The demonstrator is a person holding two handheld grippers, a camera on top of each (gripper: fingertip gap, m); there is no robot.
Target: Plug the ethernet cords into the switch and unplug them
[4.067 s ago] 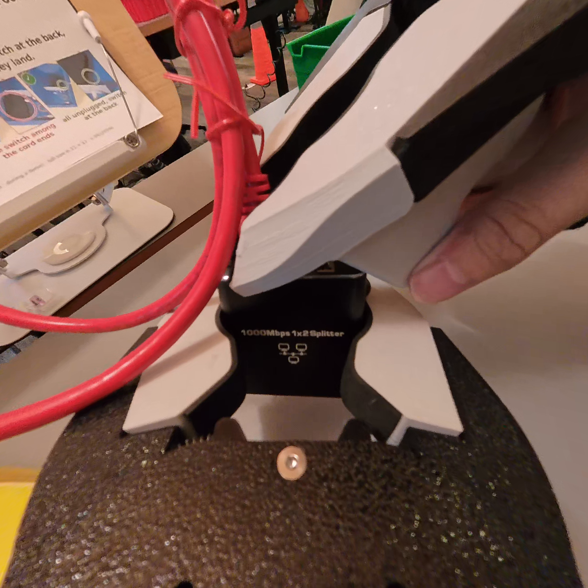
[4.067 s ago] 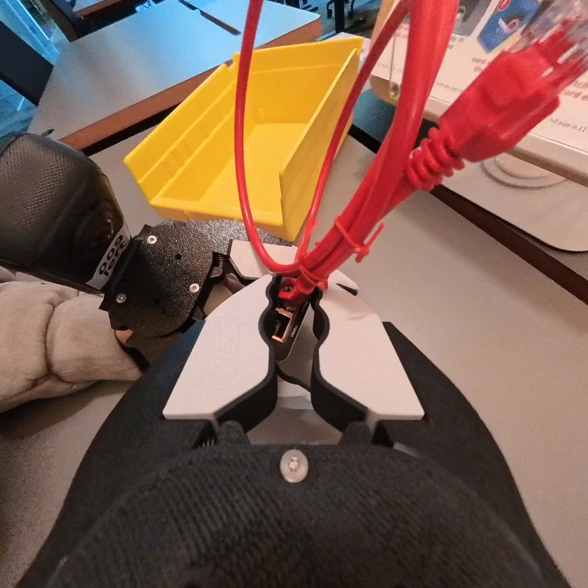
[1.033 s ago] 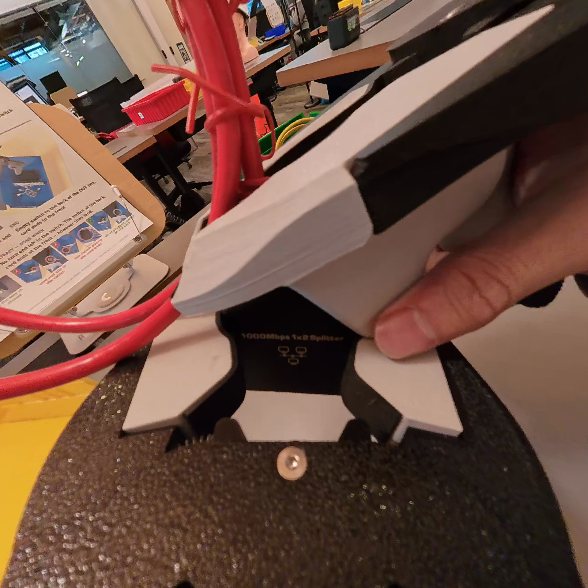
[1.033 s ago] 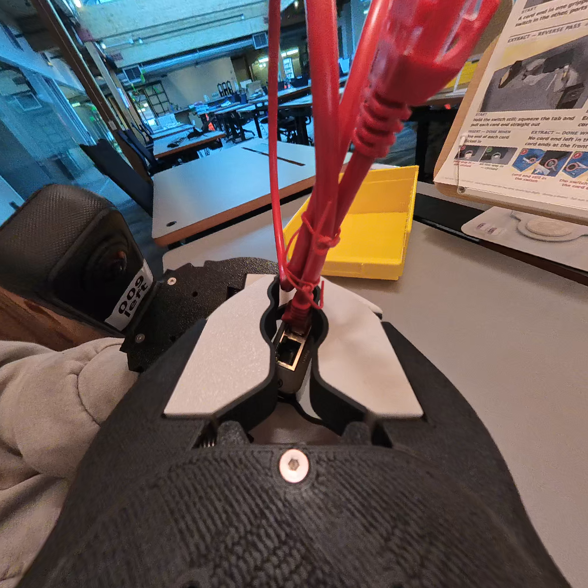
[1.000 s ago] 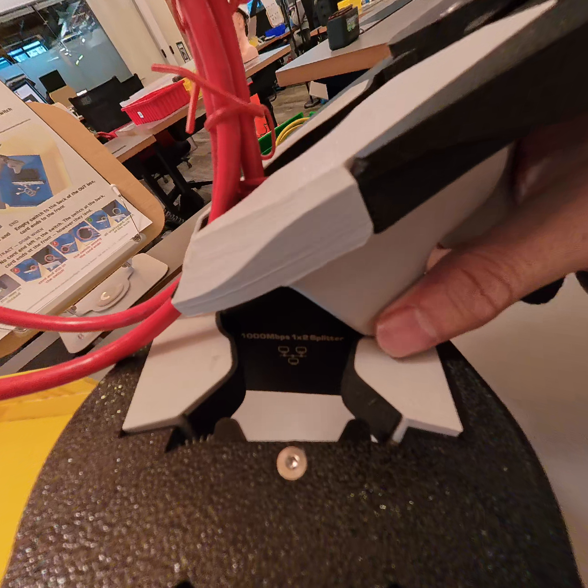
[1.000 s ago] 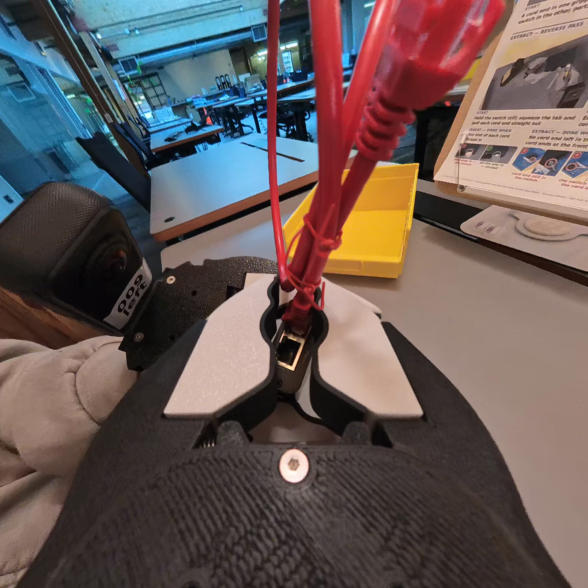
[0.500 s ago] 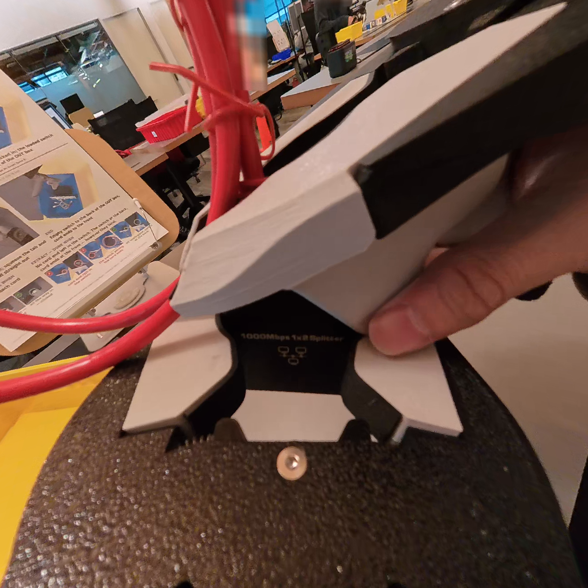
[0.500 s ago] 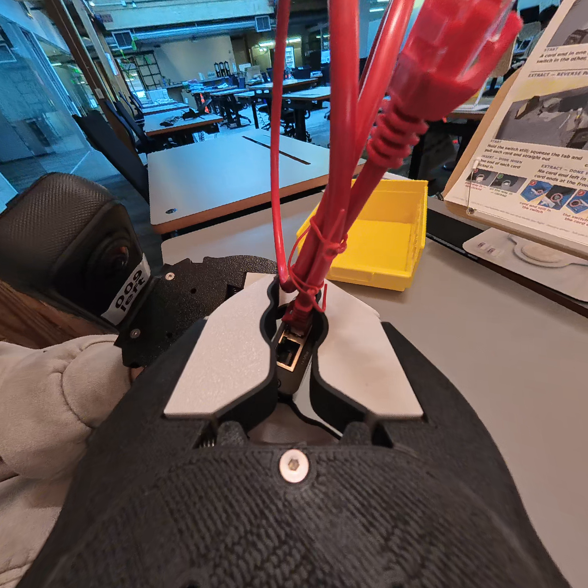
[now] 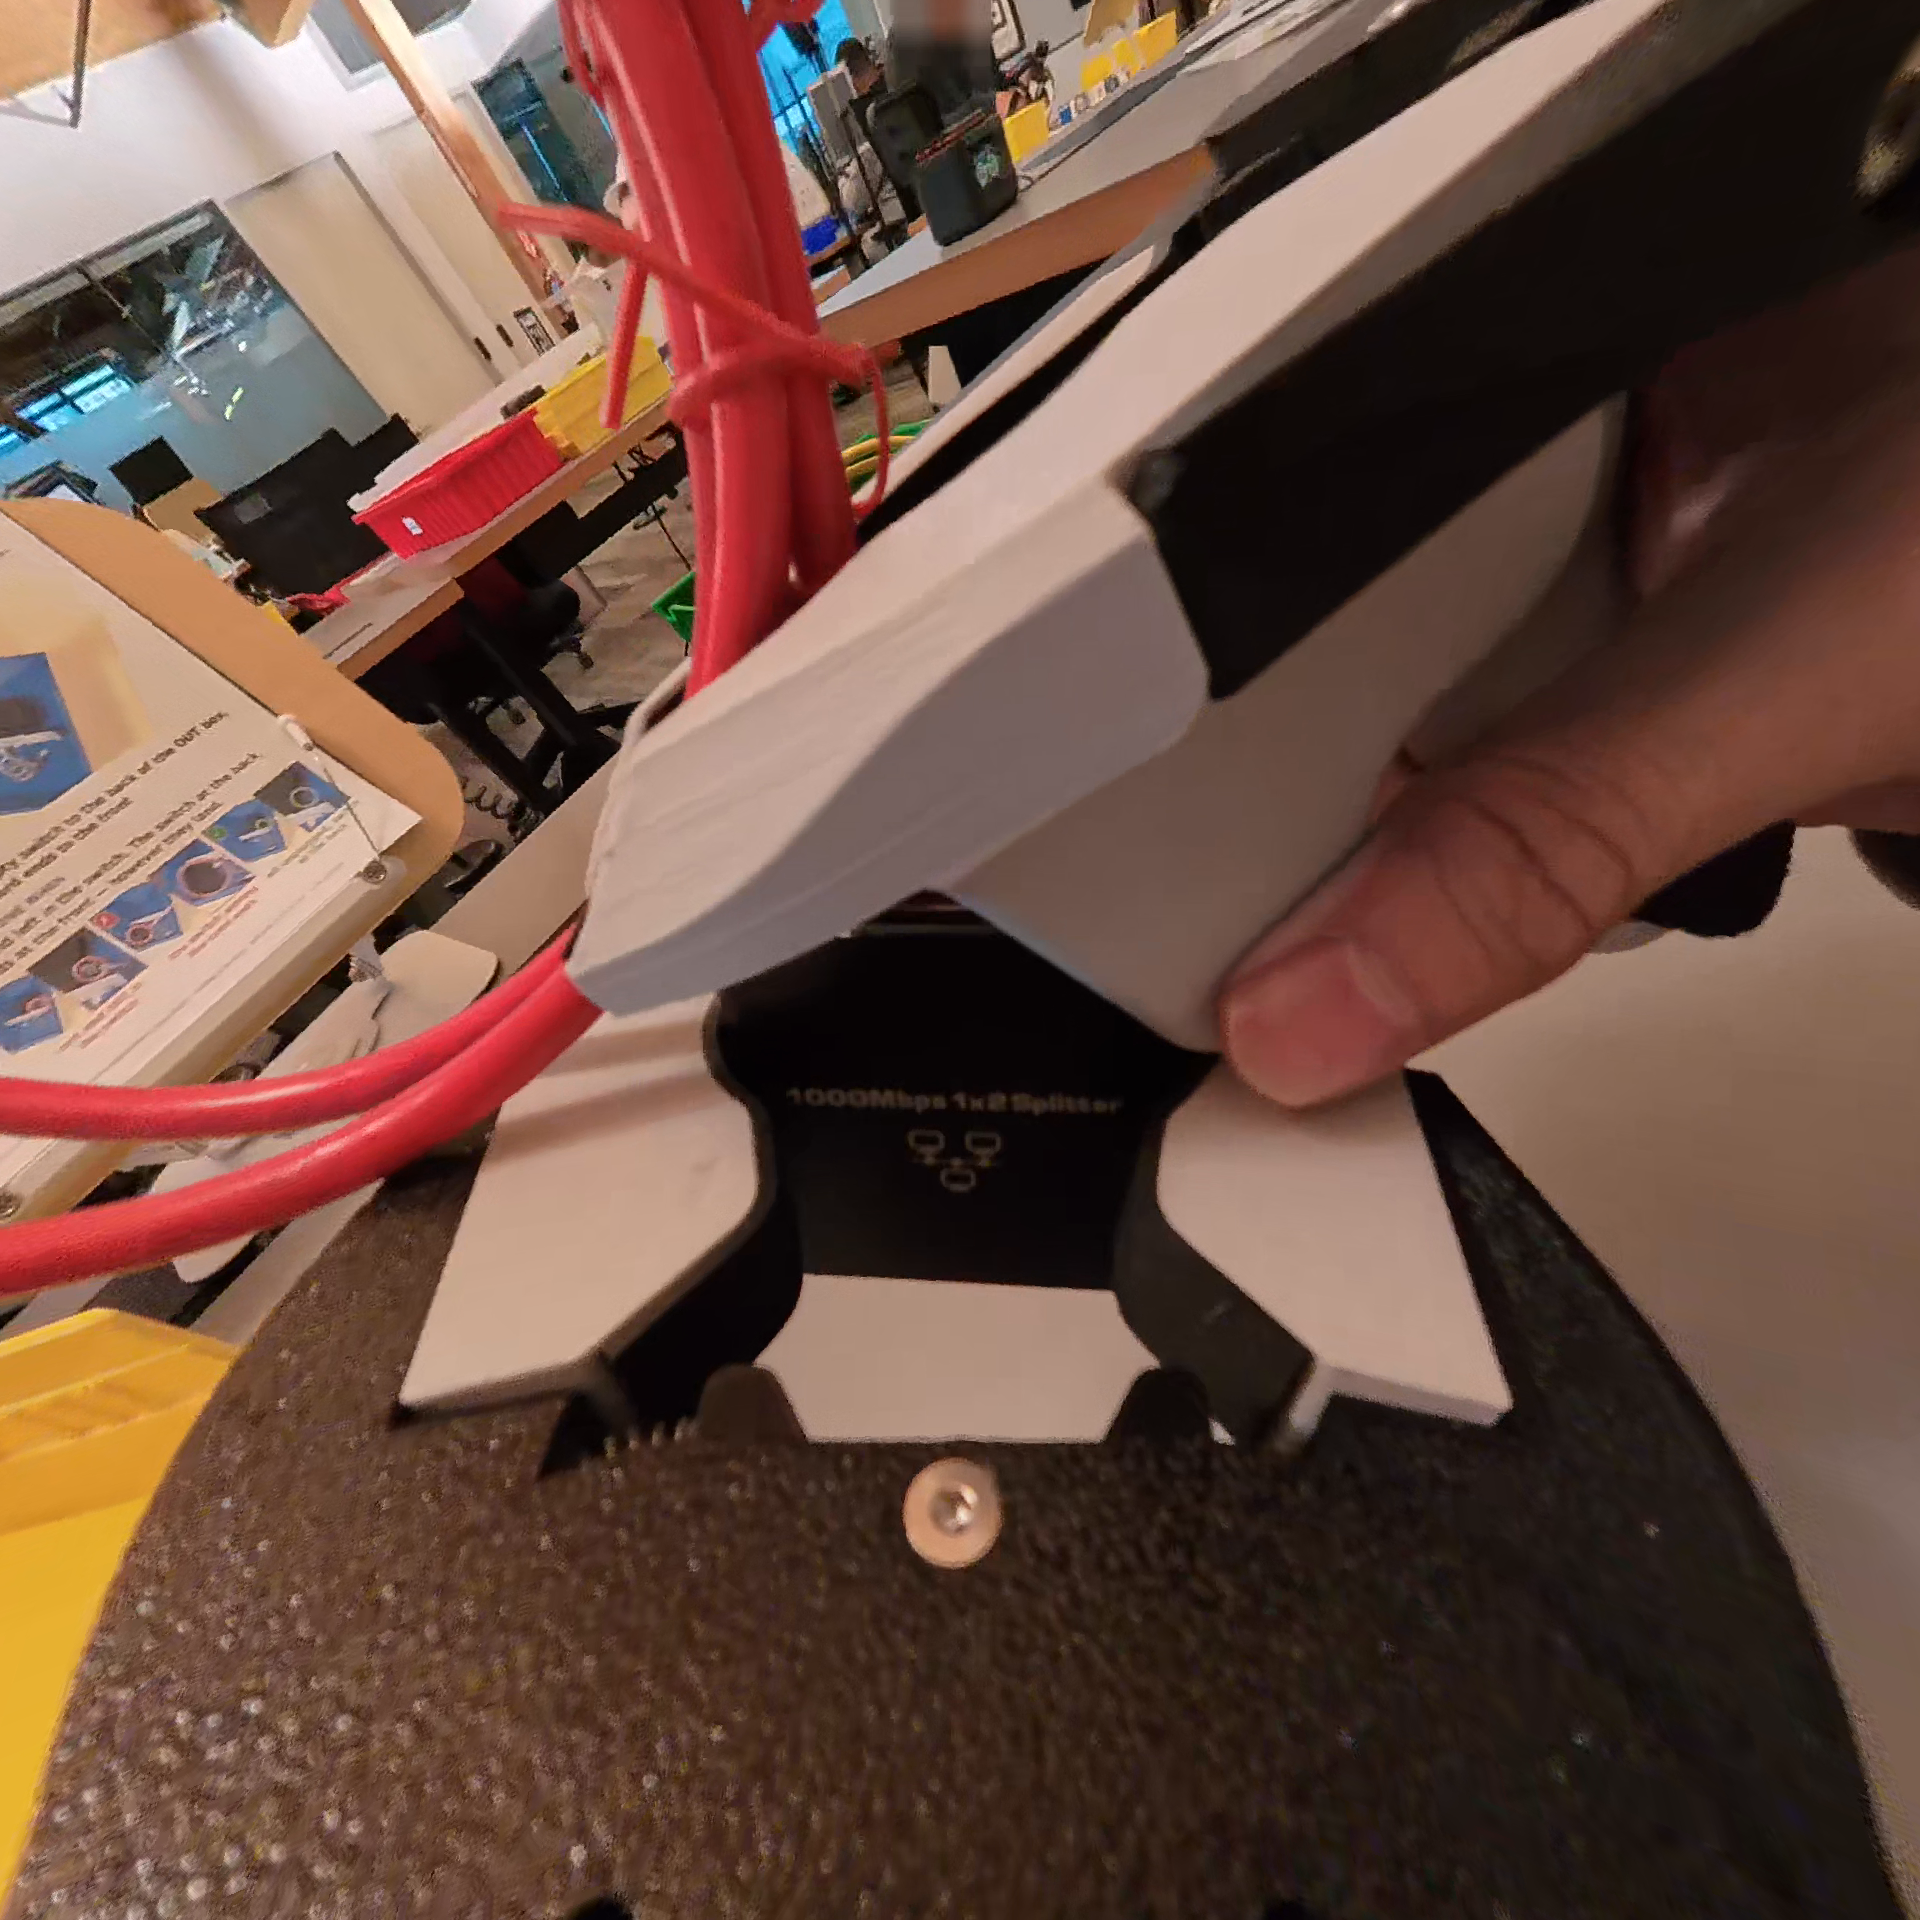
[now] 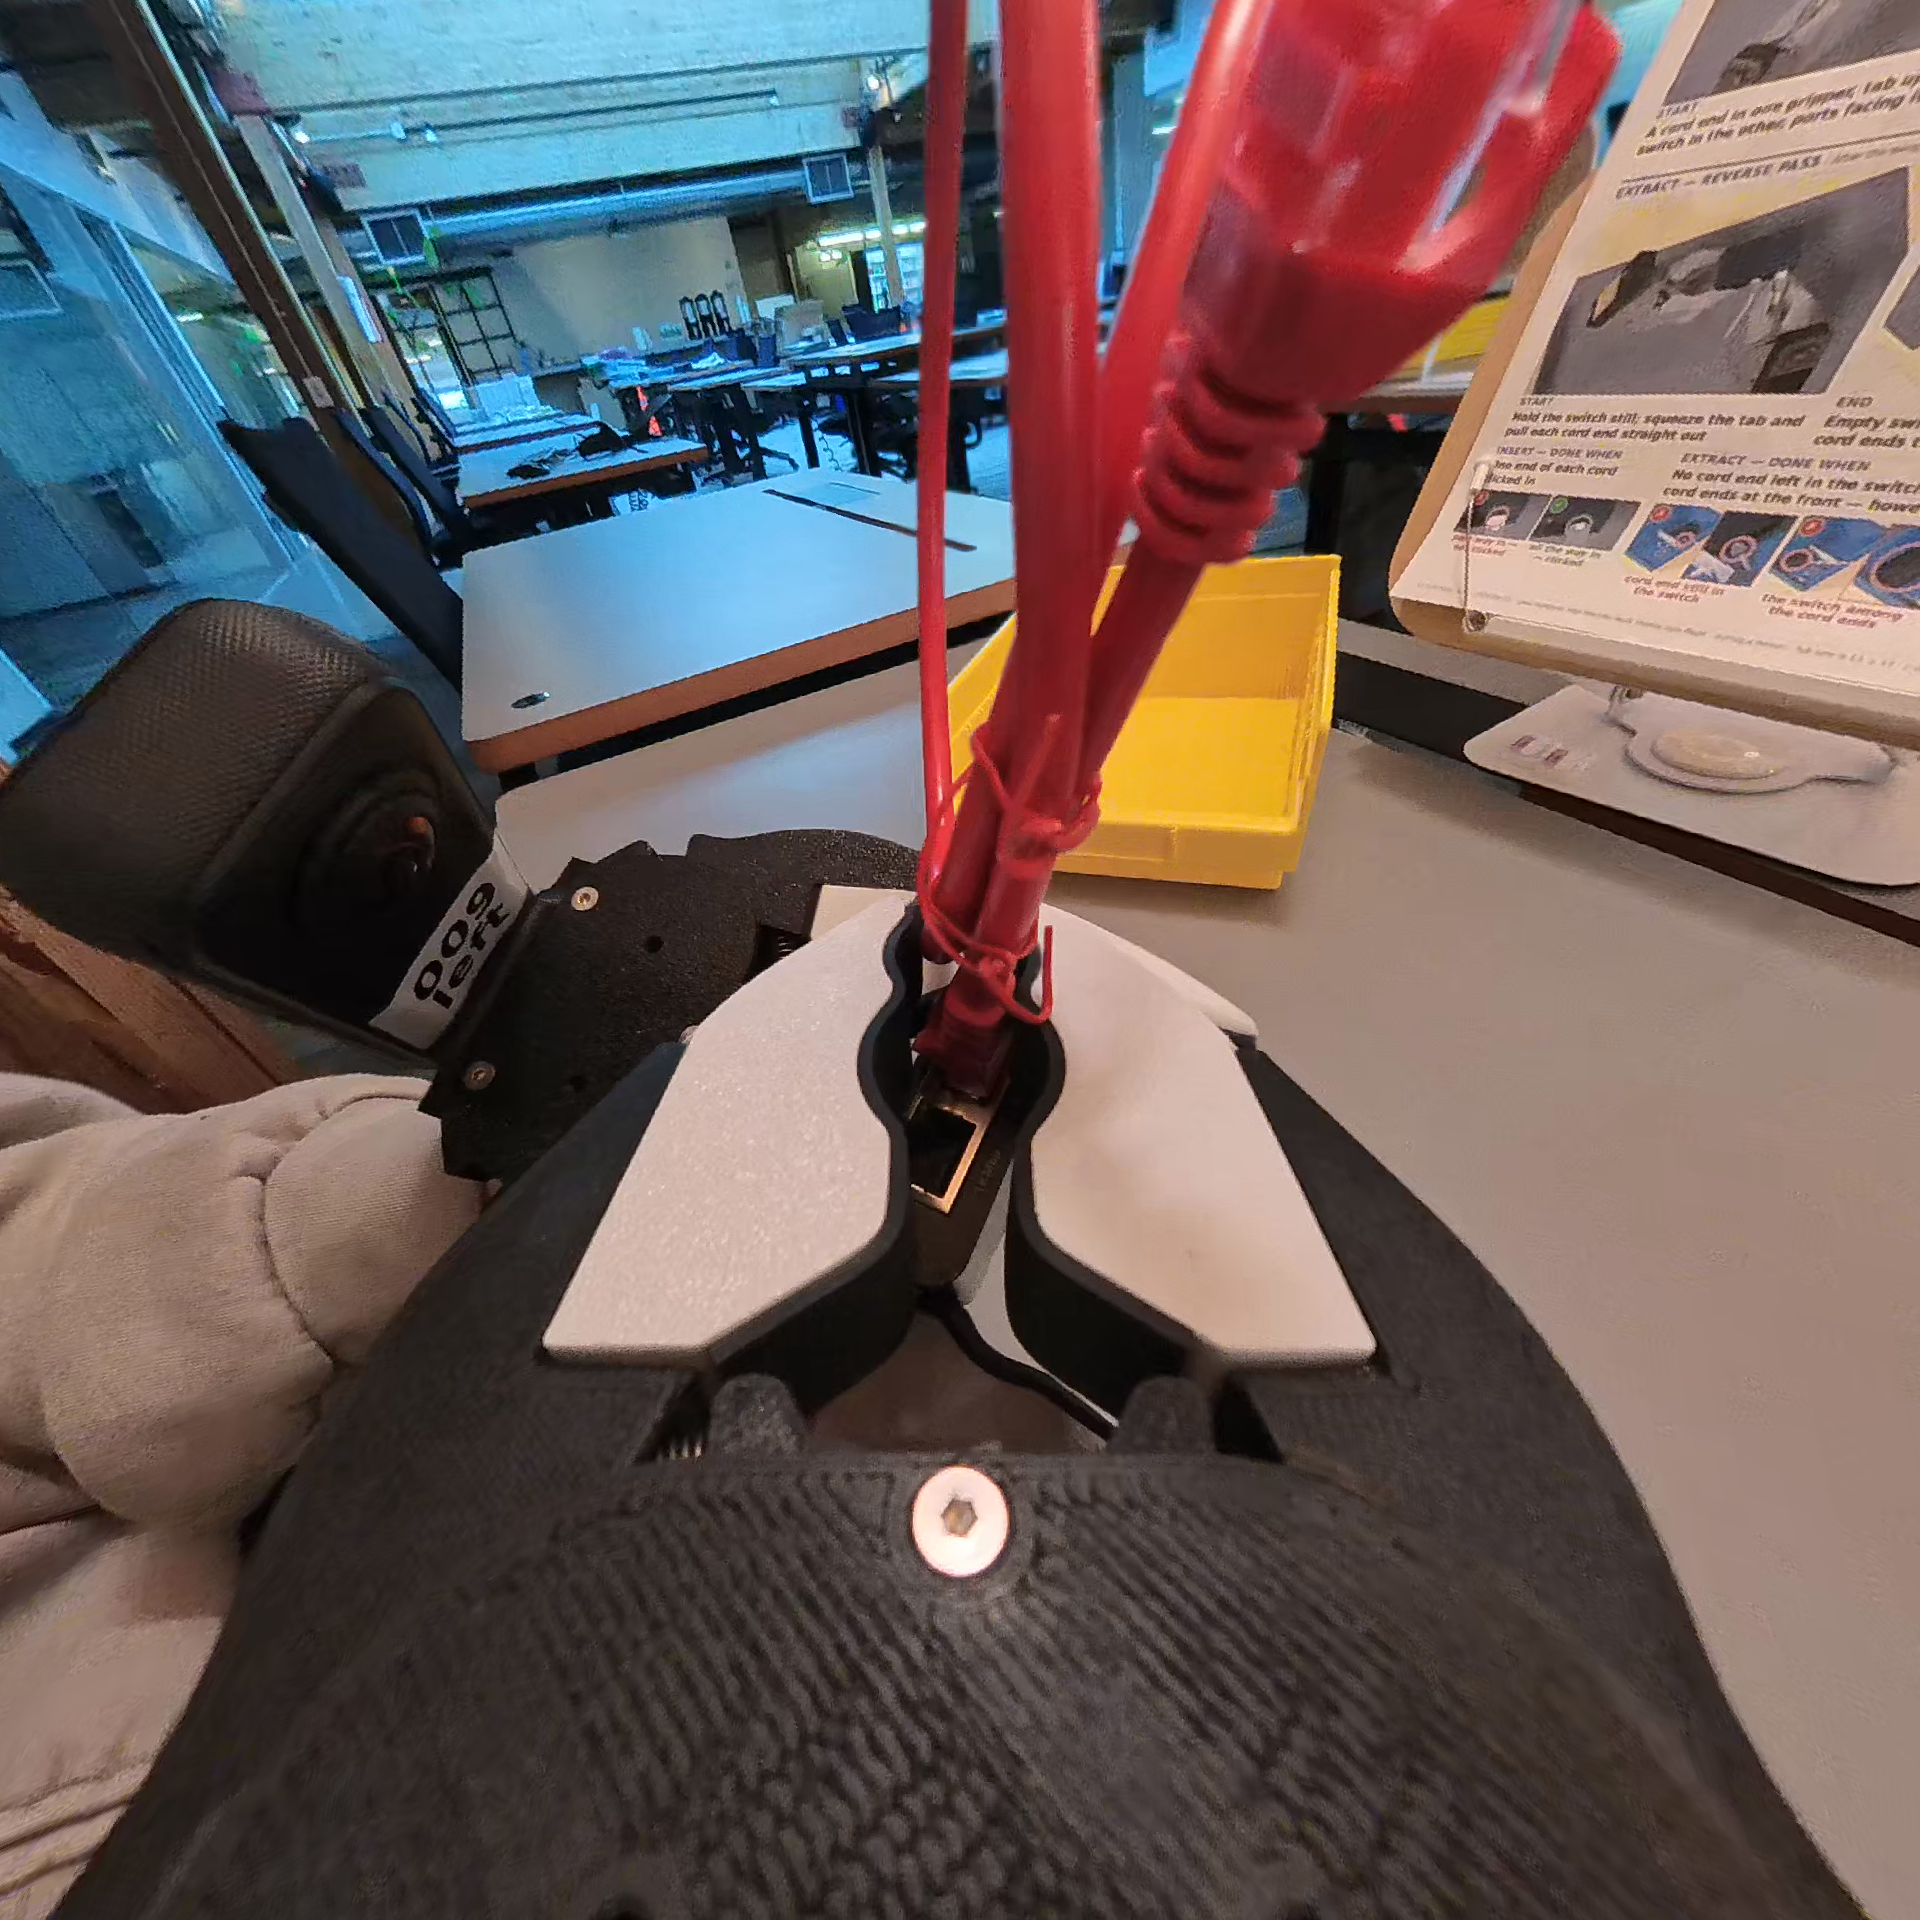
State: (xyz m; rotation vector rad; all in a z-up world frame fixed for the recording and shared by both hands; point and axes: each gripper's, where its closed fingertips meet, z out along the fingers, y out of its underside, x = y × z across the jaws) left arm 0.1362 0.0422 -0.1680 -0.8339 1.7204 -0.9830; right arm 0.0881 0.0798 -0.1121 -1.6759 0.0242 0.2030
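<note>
Fingers of both grippers clamped: left gripper (image 9: 961, 1174) on the black switch (image 9: 961, 1164), right gripper (image 10: 961, 1049) on the plug (image 10: 971, 1039) at its port.

Plug sits at the mouth of the switch port; whether it is latched cannot be told. Red cord (image 10: 1039, 623) rises toward 12 o'clock, tied in a bundle; its spare plug (image 10: 1371, 208) hangs loose at 1 o'clock. Advice: hold the switch still, move the plug straight along the port. Beyond, yellow bin (image 10: 1226, 748) on the table (image 10: 1558, 1091).
</note>
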